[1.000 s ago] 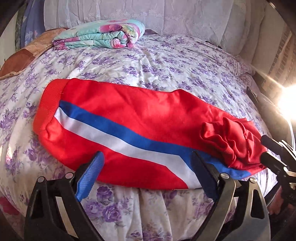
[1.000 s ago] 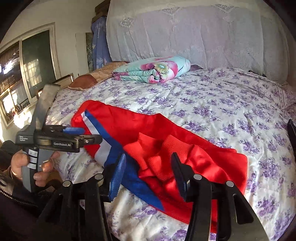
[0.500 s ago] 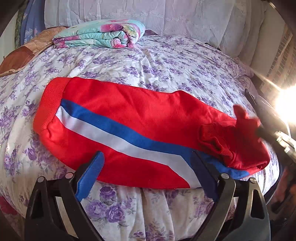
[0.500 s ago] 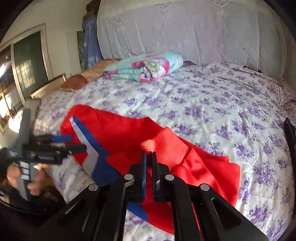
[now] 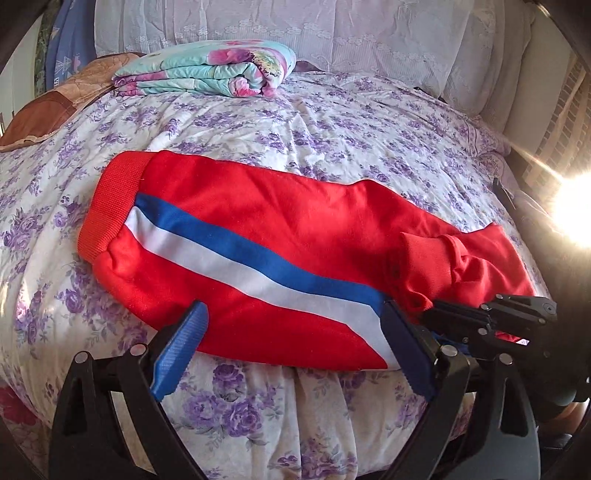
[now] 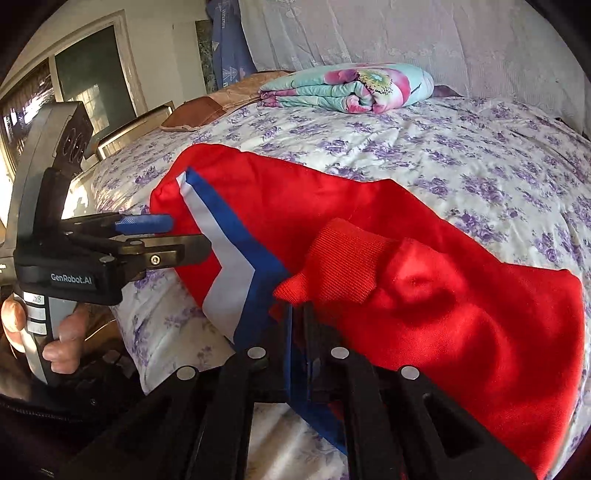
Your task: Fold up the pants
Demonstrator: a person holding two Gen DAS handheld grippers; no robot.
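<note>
Red pants [image 5: 258,229] with a blue and white side stripe lie across the flowered bed, waistband [image 5: 110,206] at the left, leg end folded back at the right. They also show in the right wrist view [image 6: 406,229]. My left gripper [image 5: 291,343] is open and empty at the pants' near edge; it also shows in the right wrist view [image 6: 177,236]. My right gripper [image 6: 297,314] is shut on the ribbed leg cuff [image 6: 343,258] and holds it over the folded leg. It also shows in the left wrist view [image 5: 436,312].
A folded floral blanket [image 5: 207,70] lies at the head of the bed. A brown cushion [image 5: 48,110] sits at the far left. A lace-covered headboard [image 5: 295,26] is behind. The bed's front edge [image 5: 258,413] drops off just below the pants.
My right gripper closed on the leg cuff, lifted it, then brought it down toward the near edge. My left gripper stayed open and still.
</note>
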